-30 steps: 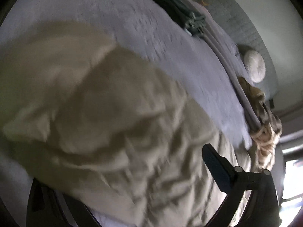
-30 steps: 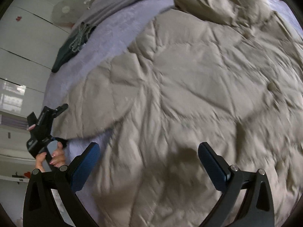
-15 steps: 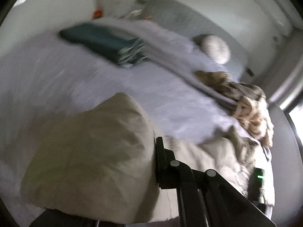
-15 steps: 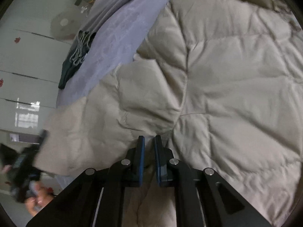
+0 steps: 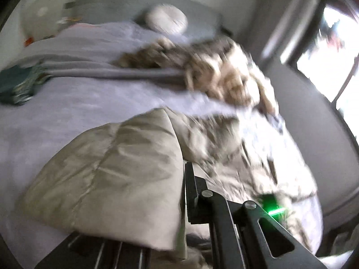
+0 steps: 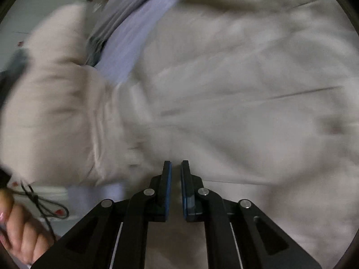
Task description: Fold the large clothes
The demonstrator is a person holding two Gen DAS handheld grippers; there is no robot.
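Both grippers clamped on the beige quilted coat [image 6: 224, 78]: left gripper [image 5: 182, 192] lifts its edge above the bed [image 5: 74, 103], right gripper [image 6: 176, 179] pins the hem, likely to fold it over.

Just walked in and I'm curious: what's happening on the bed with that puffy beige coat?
A person is folding a beige padded coat spread on a bed, holding a two-finger gripper in each hand. The left gripper is clamped on a fold of the coat, which drapes over it. The right gripper is closed on the fabric near the coat's edge. The views are blurred.
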